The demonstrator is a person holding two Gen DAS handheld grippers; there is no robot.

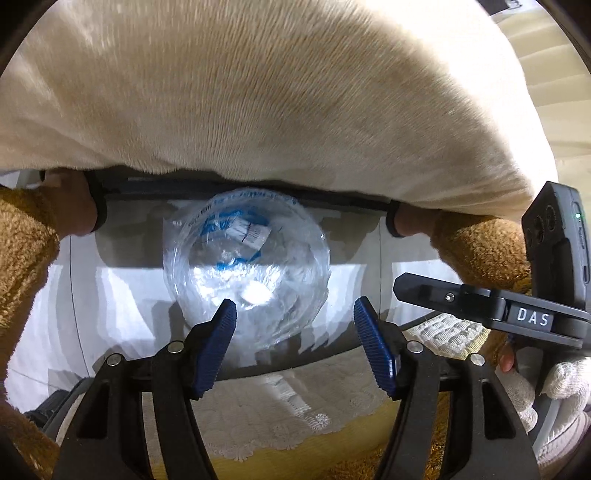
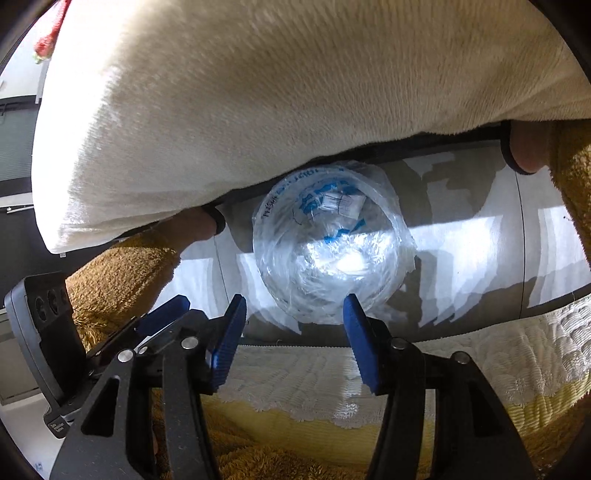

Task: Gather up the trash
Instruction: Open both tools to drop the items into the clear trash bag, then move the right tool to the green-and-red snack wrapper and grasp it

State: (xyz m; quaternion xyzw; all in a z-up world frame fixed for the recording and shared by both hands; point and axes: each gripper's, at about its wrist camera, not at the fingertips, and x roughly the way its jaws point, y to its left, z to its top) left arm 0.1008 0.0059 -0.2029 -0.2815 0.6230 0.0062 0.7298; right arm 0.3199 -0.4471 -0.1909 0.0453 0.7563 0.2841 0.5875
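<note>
We see a clear plastic bag [image 1: 245,267] all crumpled up, with blue print and a small white label on it. It lies on the pale floor [image 1: 122,288], partly under the edge of a big cream pillow [image 1: 258,92]. The pillow fills the top of both views.

Our left gripper [image 1: 295,312] points down at the bag. Its blue fingers [image 1: 218,349] stand apart, with nothing held. The bag is just past the tips, nearer the left one.

Our right gripper [image 2: 293,304] also points down at the bag [image 2: 328,240]. Its blue fingers [image 2: 364,345] stand apart too, and hold nothing. The bag sits just past them.

Only the left view shows a white knit glove [image 1: 554,384] on the hand with the right gripper, well to the right of the bag. Only the right view shows something red [image 2: 50,35] far up and left of the bag, beside the pillow [image 2: 295,92]. A white lace cloth [image 2: 332,387] lies nearer to us than the bag in both views
</note>
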